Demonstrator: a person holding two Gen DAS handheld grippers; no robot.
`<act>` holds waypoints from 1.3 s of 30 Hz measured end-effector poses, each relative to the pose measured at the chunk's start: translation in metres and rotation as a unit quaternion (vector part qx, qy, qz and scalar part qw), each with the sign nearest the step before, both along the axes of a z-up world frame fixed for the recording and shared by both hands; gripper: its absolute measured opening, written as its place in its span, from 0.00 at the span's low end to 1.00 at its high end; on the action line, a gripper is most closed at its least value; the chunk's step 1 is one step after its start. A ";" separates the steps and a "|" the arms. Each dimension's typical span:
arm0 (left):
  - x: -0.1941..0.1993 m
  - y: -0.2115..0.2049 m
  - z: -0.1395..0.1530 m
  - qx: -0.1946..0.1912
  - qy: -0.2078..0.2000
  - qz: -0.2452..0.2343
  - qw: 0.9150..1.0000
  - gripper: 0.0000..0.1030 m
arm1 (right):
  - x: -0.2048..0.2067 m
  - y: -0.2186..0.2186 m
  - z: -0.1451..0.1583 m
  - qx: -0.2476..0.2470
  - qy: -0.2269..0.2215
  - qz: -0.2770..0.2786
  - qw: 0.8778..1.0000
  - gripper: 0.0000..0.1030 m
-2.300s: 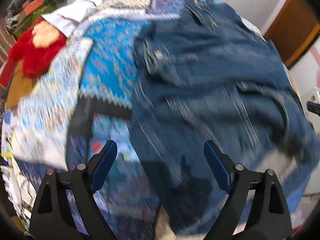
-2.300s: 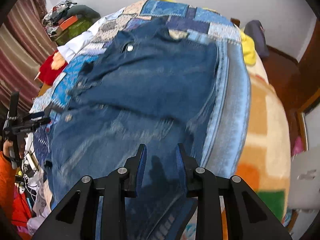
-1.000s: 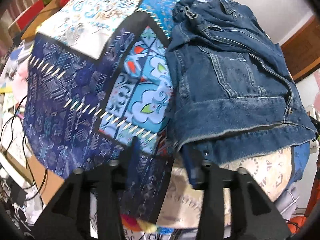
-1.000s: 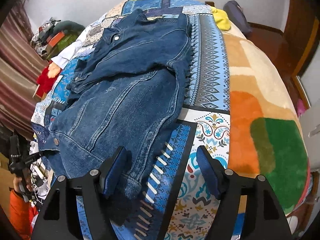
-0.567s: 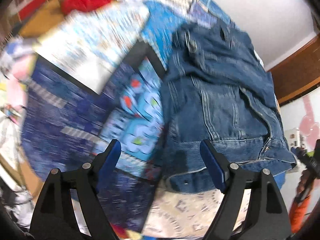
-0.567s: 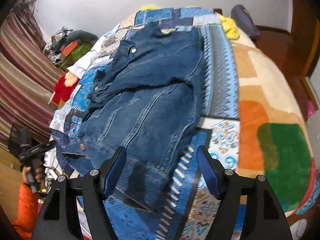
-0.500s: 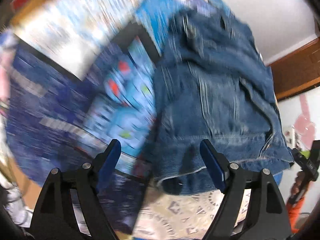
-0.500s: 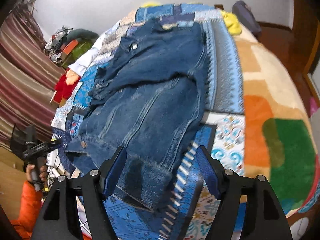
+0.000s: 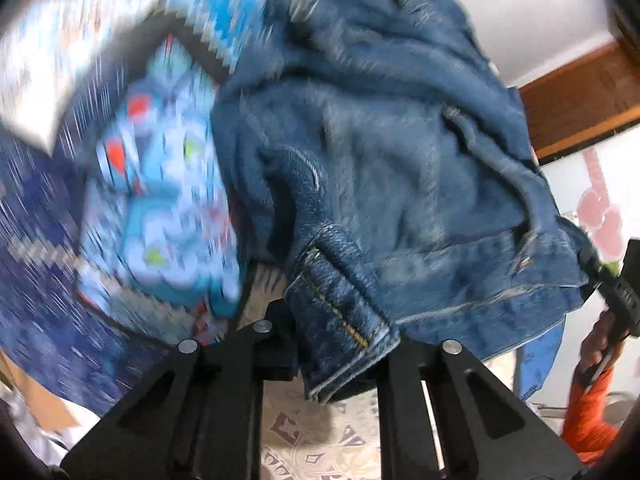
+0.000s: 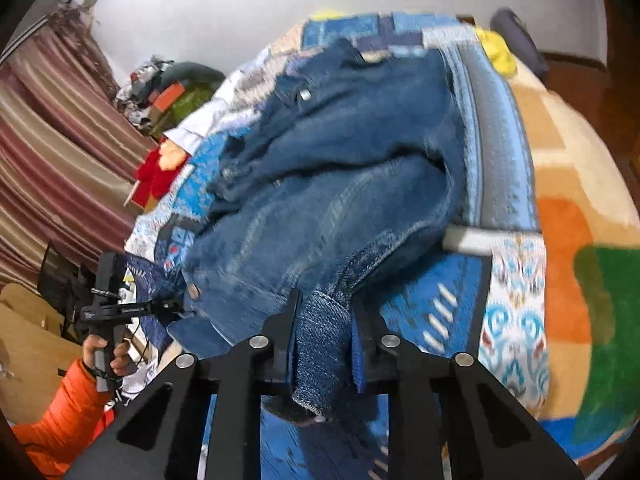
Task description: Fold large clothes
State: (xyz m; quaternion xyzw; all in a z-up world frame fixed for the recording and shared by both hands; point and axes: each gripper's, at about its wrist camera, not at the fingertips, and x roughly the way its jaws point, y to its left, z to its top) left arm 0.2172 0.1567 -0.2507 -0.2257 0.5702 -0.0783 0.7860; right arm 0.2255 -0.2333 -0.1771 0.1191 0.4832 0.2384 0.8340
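White walls closed off the room behind a bed (image 10: pixel 568 184) spread with a patchwork quilt (image 10: pixel 516 288) of blue, white and dark squares, an orange, cream and green blanket (image 10: pixel 592 240) lying over the side toward three o'clock in the right wrist view; striped maroon curtains (image 10: pixel 52 168) hung at nine o'clock, with a red soft toy (image 10: pixel 154 178) and a heap of clutter (image 10: pixel 168 88) just past them toward eleven o'clock; a yellow cloth (image 10: pixel 498 50) sat near one o'clock at the far end of the bed; the denim jacket (image 10: pixel 344 184) lay crumpled across the middle of the quilt, its collar toward twelve o'clock and its hem drawn toward six; the right gripper (image 10: pixel 324 332) was closing its jaws on a bunched corner of that hem, the denim pinched between the fingers and hanging below them; in the left wrist view, much blurred, the left gripper (image 9: pixel 340 328) had its jaws nearly together on the stitched hem band of the denim jacket (image 9: pixel 384 152), the cloth filling the narrow gap; at eight o'clock in the right wrist view a hand (image 10: pixel 106 354) in an orange sleeve (image 10: pixel 64 420) gripped the left gripper's handle; a brown wooden door frame (image 9: pixel 580 100) showed at two o'clock in the left wrist view.
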 end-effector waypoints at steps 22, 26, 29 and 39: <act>0.283 0.055 0.066 0.044 -0.095 0.113 0.988 0.10 | 0.286 0.019 0.035 -0.043 -0.071 -0.085 0.993 0.13; 0.315 0.053 0.005 0.064 -0.040 0.106 0.992 0.11 | 0.341 0.021 -0.022 -0.061 -0.010 -0.088 0.994 0.14; 0.319 0.057 -0.021 0.044 -0.020 0.105 0.993 0.15 | 0.352 0.008 -0.047 -0.034 0.015 -0.071 0.997 0.14; 0.318 0.048 -0.007 0.090 -0.011 0.070 0.993 0.25 | 0.341 -0.016 -0.009 0.009 0.012 -0.017 1.000 0.15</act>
